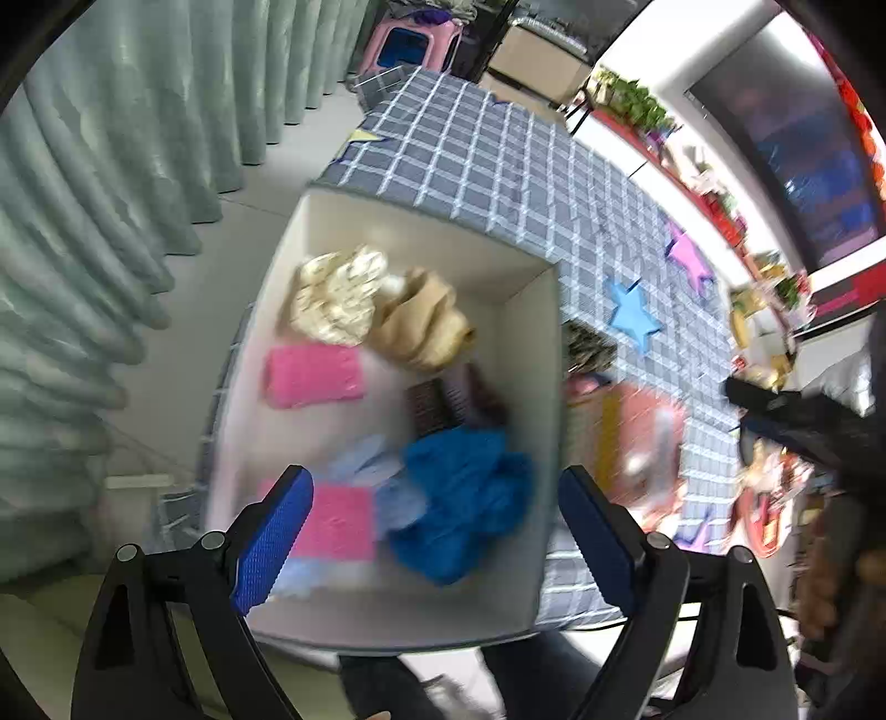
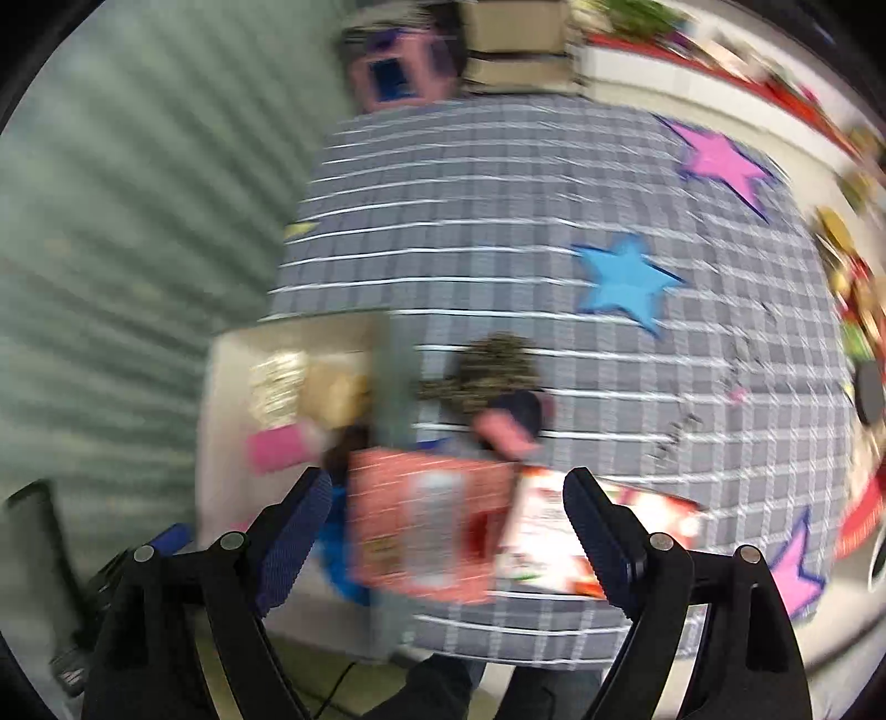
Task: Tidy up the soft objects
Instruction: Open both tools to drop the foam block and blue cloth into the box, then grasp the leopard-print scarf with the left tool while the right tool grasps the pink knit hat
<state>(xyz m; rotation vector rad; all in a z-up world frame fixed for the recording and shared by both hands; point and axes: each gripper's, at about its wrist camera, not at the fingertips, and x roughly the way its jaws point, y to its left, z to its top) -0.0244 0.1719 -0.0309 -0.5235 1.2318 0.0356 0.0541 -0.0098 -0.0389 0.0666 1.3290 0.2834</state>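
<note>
A white box (image 1: 487, 260) stands at the edge of the checked table, seen from above in the left wrist view. Inside lie a cream patterned cloth (image 1: 332, 299), a tan cloth (image 1: 426, 327), a pink pad (image 1: 313, 376), a crumpled blue cloth (image 1: 465, 509) and a second pink pad (image 1: 338, 523). My left gripper (image 1: 437, 482) hangs open above the box's near end, with nothing between its pads. In the blurred right wrist view, my right gripper (image 2: 448, 479) is open above an orange-red packet (image 2: 426, 531) and a white-red packet (image 2: 548, 537). A speckled dark soft thing (image 2: 495, 363) lies beyond them.
The grey checked tablecloth (image 1: 498, 160) carries blue (image 1: 634, 315), (image 2: 626, 282) and pink (image 1: 686, 255), (image 2: 720, 158) star mats. Green curtains (image 1: 111, 194) hang at the left. A cluttered shelf (image 1: 714, 194) runs along the far right. A pink stool (image 1: 407, 44) stands beyond the table.
</note>
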